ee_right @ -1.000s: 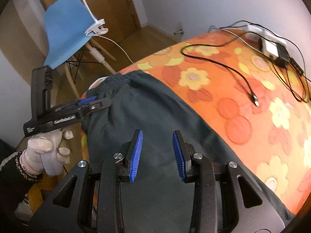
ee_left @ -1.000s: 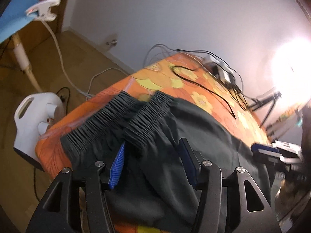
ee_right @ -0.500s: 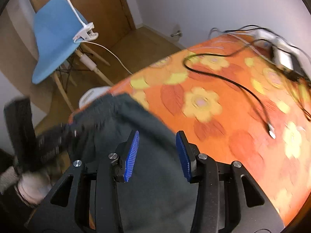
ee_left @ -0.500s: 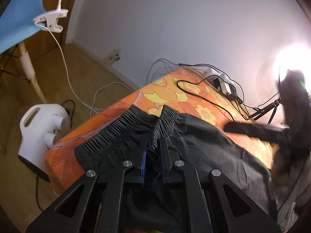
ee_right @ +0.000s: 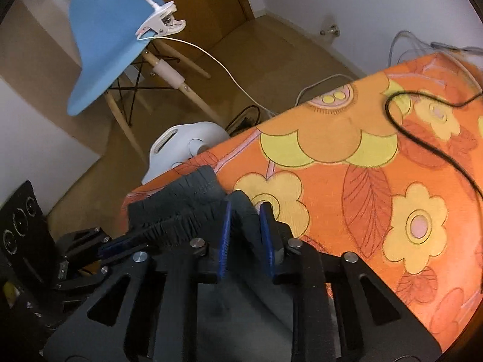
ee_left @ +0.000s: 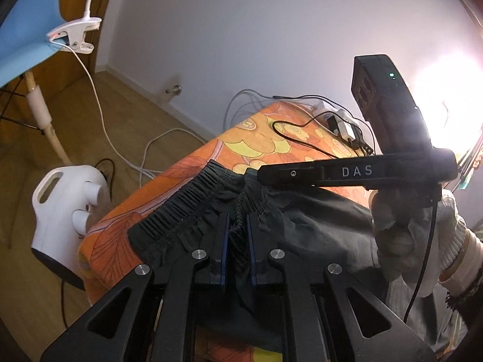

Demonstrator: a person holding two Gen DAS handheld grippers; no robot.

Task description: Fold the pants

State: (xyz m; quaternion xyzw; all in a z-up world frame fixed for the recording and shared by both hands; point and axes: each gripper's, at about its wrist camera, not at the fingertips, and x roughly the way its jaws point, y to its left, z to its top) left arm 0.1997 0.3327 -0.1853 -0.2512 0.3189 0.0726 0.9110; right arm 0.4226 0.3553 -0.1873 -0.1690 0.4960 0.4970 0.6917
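Left wrist view: left tongs point(ee_left: 237, 241) are clamping the pants point(ee_left: 317, 220) waistband; right tongs point(ee_right: 245, 235), half-open, are straddling it, risking slippage.

1. One pair of dark pants point(ee_left: 317, 220), its gathered waistband bunched on the covered surface.
2. Two grippers: the left gripper point(ee_left: 237, 241) and the right gripper point(ee_right: 245, 235), each with two blue-padded fingers.
3. One orange flowered cover point(ee_right: 377, 175) over the surface.
4. One blue chair point(ee_right: 102, 39).
5. One white clip lamp point(ee_right: 160, 25) clamped to the chair.
6. One white appliance point(ee_left: 66, 208) on the floor.
7. One gloved hand point(ee_left: 404, 229) in the left wrist view.
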